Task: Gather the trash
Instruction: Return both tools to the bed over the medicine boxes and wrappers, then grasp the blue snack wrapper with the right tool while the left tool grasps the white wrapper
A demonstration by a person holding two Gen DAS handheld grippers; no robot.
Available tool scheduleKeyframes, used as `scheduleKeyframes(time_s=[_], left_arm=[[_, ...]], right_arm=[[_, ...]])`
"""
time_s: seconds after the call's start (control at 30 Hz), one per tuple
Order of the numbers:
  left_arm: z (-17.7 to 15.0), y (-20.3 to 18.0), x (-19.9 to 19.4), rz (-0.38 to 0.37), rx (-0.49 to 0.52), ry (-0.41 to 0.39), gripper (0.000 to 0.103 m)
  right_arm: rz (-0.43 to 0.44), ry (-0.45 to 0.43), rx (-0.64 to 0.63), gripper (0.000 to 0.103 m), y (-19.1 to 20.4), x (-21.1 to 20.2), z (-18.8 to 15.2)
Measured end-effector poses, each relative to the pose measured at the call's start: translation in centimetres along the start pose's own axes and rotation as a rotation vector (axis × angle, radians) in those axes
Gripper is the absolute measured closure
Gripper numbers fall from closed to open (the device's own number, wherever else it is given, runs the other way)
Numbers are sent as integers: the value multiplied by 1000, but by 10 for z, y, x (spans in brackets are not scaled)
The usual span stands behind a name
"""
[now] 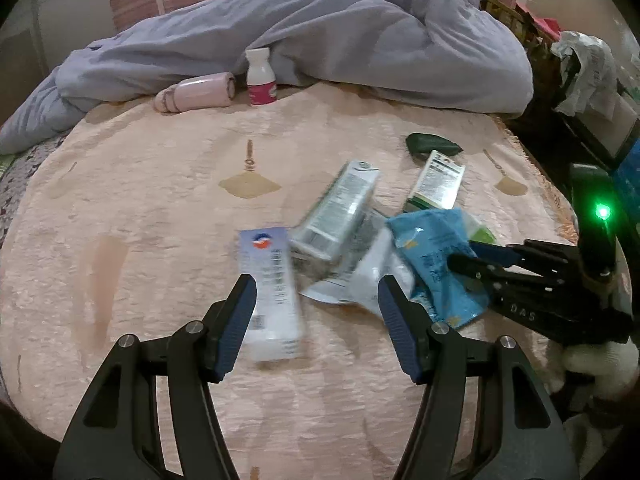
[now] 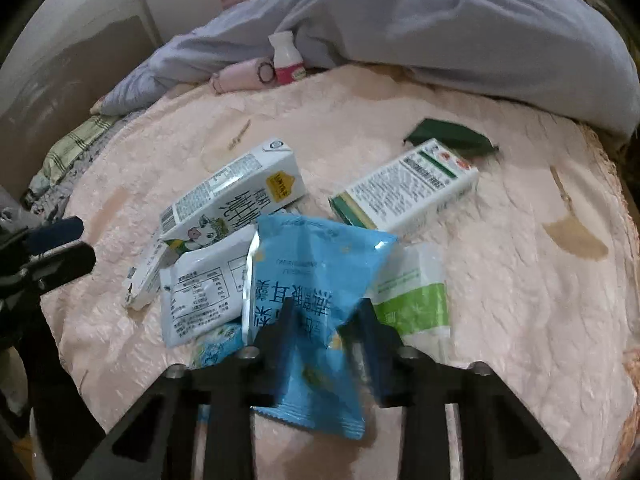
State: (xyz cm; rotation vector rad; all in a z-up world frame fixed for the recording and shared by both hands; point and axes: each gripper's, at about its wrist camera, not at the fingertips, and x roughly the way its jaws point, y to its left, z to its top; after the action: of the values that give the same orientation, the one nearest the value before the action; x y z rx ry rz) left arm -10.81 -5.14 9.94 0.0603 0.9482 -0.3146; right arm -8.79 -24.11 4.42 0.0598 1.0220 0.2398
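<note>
Right tongs [image 2: 326, 320] are pinched on the crinkly blue foil snack packet [image 2: 316, 280], lying atop the litter on the pink bedspread [image 2: 520, 280]; being light, limp and slippery, it is best taken mid-body. Left tongs [image 1: 316, 304] are spread, empty.

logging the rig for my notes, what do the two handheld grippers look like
Both are matte black plastic scissor-style linkages with silver pivot pins. The left gripper has ribbed dark blue pads on its fingers. The right gripper carries pale "DAS" lettering and a glowing green light.
</note>
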Motion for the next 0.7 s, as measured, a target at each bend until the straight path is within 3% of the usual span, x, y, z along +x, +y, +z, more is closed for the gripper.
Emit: scheduleKeyframes(time_s=[0.27,0.43,0.7], left_arm=[[0,-27,8,-69,54,16,41],[5,-55,30,-79,119,64,41],[18,-65,91,-17,164,175,41]], right_arm=[[-28,-131,66,83,-44,-73,-1],[-100,-126,113,83,-82,-101,-10],[-69,-97,171,83,-103,-105,-38]])
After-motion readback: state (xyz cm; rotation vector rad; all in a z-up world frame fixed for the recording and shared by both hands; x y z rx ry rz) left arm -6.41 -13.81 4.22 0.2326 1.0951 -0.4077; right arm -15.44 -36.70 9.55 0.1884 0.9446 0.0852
